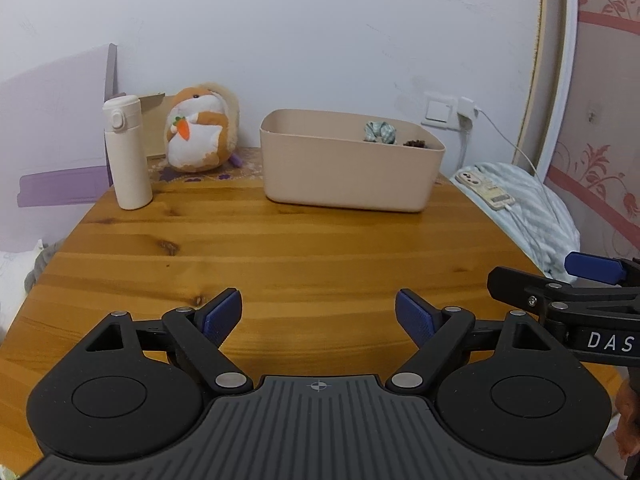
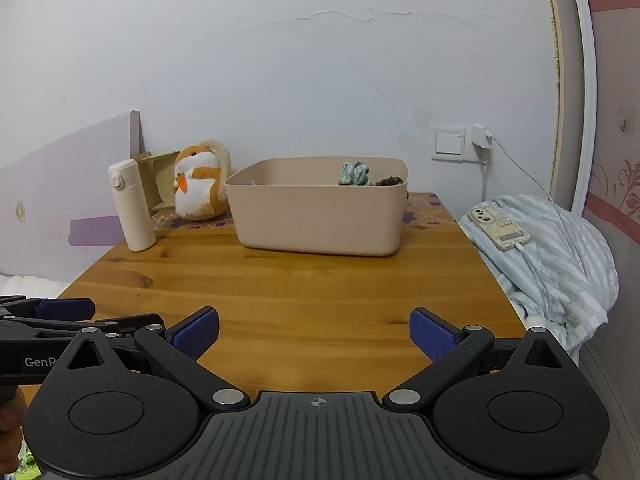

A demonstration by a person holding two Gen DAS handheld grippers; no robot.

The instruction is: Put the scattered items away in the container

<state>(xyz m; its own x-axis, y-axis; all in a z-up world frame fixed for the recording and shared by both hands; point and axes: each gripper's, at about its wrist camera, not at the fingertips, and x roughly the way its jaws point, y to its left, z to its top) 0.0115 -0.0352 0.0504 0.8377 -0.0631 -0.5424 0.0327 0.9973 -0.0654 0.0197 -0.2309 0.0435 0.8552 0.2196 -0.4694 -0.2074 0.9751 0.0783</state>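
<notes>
A beige plastic bin stands at the back of the wooden table. A pale green scrunchie and a dark brown item lie inside it at the right. My left gripper is open and empty, low over the table's near edge. My right gripper is open and empty, beside it on the right. Each shows at the edge of the other's view.
A cream flask and a plush hamster stand back left. A phone on a charging cable lies on striped bedding right of the table. The wall is close behind.
</notes>
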